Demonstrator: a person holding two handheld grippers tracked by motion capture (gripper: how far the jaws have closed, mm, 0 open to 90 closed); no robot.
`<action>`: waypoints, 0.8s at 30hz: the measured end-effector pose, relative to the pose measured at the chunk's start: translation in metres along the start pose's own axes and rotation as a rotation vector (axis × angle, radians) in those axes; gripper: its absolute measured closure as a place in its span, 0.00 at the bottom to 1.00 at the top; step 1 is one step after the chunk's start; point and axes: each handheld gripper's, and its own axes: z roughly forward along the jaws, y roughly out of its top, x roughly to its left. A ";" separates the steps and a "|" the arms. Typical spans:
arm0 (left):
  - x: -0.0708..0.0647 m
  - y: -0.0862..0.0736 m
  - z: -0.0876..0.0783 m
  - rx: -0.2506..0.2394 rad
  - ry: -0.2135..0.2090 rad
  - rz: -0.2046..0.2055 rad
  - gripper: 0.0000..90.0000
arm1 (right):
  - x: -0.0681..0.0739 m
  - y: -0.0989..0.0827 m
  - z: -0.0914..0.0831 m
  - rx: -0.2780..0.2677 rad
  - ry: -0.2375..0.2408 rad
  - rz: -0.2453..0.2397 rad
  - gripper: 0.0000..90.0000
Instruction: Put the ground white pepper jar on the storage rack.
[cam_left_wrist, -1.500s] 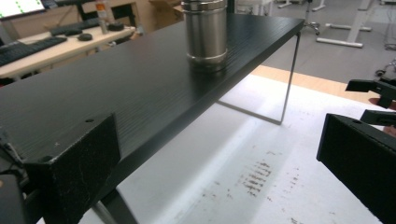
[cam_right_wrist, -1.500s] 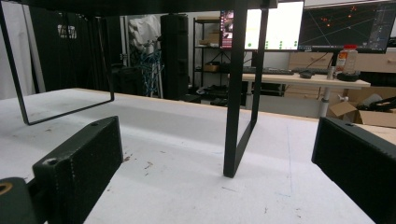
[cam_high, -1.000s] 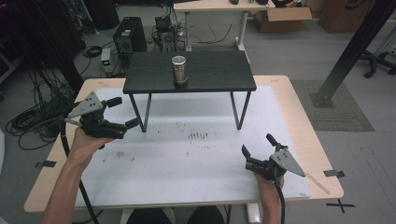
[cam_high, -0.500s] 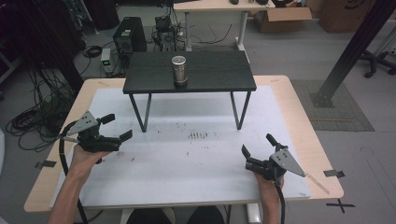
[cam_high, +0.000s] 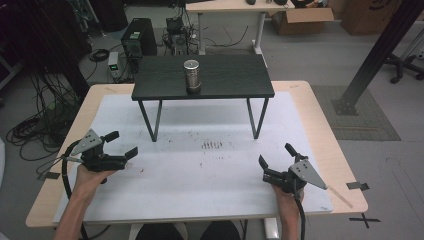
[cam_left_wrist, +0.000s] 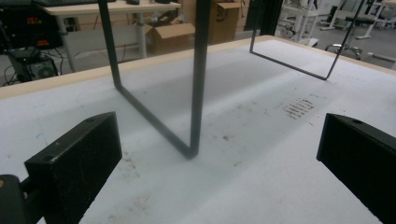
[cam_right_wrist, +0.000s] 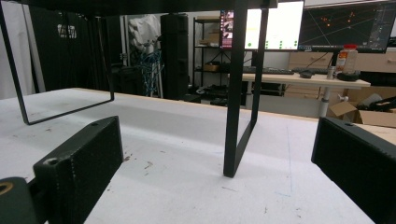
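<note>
A small black table stands on the white mat, and a silver metal can stands upright on its top. At the mat's left, low over it, is my left gripper, open and holding nothing, well short of the black table's left legs. My right gripper is open and holds nothing at the mat's near right. In the left gripper view the gripper faces a black table leg. In the right gripper view the gripper faces another leg.
The mat lies on a light wooden table. Dark smudges mark the mat's middle. Beyond the table are a computer tower, cables, a desk and cardboard boxes. A black post stands at the right.
My left gripper has moved down toward the near side of the mat, still open. The right gripper and the can have stayed put.
</note>
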 end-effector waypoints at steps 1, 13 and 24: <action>0.000 -0.002 -0.001 -0.003 0.004 -0.002 0.00 | 0.000 0.000 0.000 0.000 0.000 0.000 0.02; 0.004 -0.030 -0.016 -0.073 0.071 -0.019 0.00 | 0.000 0.000 0.000 0.001 0.000 0.001 0.02; 0.000 -0.051 -0.026 -0.160 0.122 0.008 0.01 | 0.000 0.000 0.000 0.001 0.000 0.000 0.02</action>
